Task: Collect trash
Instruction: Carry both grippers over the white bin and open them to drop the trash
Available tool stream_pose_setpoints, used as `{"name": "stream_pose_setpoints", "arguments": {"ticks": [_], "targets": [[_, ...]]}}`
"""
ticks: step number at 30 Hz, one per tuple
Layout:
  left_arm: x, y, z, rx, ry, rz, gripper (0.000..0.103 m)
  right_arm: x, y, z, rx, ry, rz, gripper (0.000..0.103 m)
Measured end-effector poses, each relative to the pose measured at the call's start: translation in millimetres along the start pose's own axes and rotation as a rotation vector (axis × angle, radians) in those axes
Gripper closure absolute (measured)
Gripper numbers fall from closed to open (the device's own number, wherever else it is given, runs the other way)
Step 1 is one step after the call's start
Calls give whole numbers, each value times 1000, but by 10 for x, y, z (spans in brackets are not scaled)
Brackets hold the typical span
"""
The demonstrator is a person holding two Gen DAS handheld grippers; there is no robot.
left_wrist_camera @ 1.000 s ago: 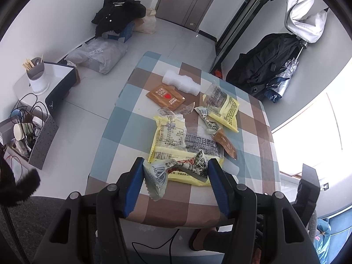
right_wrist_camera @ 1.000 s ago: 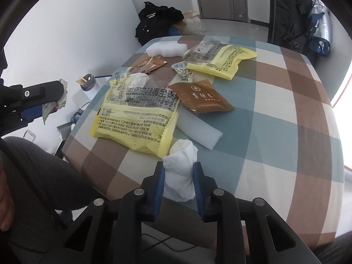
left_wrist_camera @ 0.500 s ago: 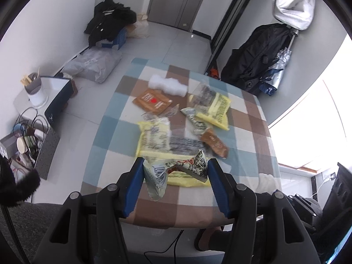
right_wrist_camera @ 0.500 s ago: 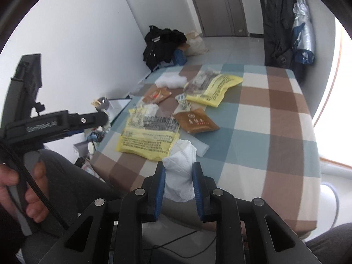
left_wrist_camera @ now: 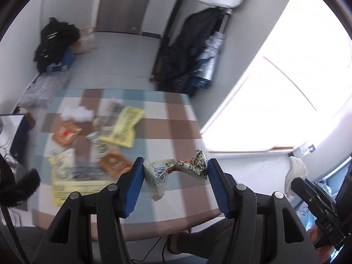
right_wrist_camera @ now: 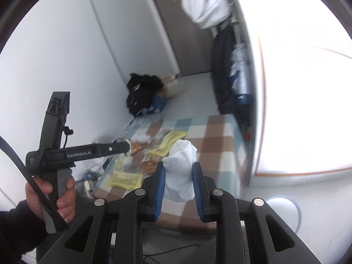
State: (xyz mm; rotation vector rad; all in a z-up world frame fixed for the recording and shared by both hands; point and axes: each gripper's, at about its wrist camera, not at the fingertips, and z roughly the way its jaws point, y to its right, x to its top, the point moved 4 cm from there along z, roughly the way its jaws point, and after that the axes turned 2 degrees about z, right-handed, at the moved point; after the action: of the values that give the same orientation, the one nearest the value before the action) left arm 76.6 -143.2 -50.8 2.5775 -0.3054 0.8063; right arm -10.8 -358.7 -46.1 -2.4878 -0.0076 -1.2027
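My left gripper (left_wrist_camera: 175, 171) is shut on a crumpled printed wrapper (left_wrist_camera: 173, 170), held in the air above the near edge of the checked table (left_wrist_camera: 176, 121). A crumpled white tissue (right_wrist_camera: 180, 171) sits clamped between the blue pads of my right gripper (right_wrist_camera: 178, 176), lifted well above the table (right_wrist_camera: 220, 145). The left wrist view shows that tissue (left_wrist_camera: 293, 173) and the right gripper's tip at the far right. In the right wrist view a hand (right_wrist_camera: 50, 198) grips the left tool's handle at the left. Yellow packets (left_wrist_camera: 123, 127) and brown sachets (left_wrist_camera: 114, 162) lie on the table's left half.
A white foam piece (left_wrist_camera: 77, 114) lies at the table's far left. Dark clothes (left_wrist_camera: 55, 44) are piled on the floor by the door, and coats (left_wrist_camera: 187, 66) hang beyond the table. A bright window (left_wrist_camera: 275, 101) fills the right. A round white object (right_wrist_camera: 283, 213) stands on the floor.
Both grippers have risen and pulled back from the table with their loads. The left view has swung right toward the window, and the right gripper with its tissue has entered it.
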Motion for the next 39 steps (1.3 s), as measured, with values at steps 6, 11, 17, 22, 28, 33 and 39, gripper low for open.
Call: {"name": "stream_pose_setpoints", "arguments": {"ticks": [6, 11, 17, 22, 28, 33, 39], "targets": [[139, 660, 398, -88, -52, 117, 49, -33, 705, -210, -132, 23, 135, 80], [165, 1024, 821, -181, -159, 134, 50, -188, 1193, -176, -183, -23, 238, 80], [126, 1400, 1372, -269, -297, 148, 50, -424, 1760, 25, -246, -79, 343, 80], [-13, 1560, 1860, -271, -413, 168, 50, -763, 2232, 380, -276, -165, 453, 80], [-227, 1628, 2315, -252, -543, 163, 50, -1338, 2619, 789, -249, -313, 547, 80], [-332, 1720, 2583, -232, -601, 186, 50, -1645, 2795, 1148, -221, -379, 612, 77], [-407, 1825, 2836, -230, -667, 188, 50, -1843, 2940, 1428, -200, -422, 663, 77]]}}
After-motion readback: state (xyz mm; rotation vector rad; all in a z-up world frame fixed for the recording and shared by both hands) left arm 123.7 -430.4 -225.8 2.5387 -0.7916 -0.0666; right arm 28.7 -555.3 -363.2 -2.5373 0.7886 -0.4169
